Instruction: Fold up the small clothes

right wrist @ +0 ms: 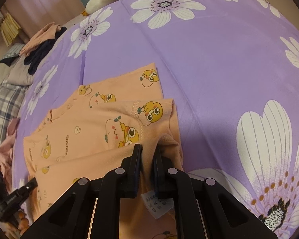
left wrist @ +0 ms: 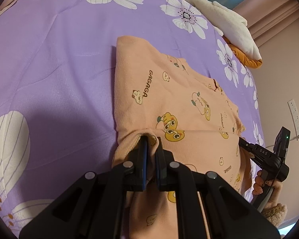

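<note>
Both near corners of the peach garment (left wrist: pixel 175 107) on the bed (left wrist: pixel 60 63) pinched, left gripper (left wrist: pixel 150 149) and right gripper (right wrist: pixel 147 155) jaws nearly closed on bunched cloth (thin holds), so liable to slip or fold crooked if lifted unevenly.

A purple bedspread (right wrist: pixel 219 63) printed with white flowers covers the bed. Beyond it hang pink curtains (right wrist: pixel 44 2). A plaid quilt (right wrist: pixel 4 107) lies left of the bed, beside a pinkish wall (left wrist: pixel 278 75).

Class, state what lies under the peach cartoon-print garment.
The purple floral bedspread shows all around the peach garment; whatever lies directly beneath its folded layers is covered.
</note>
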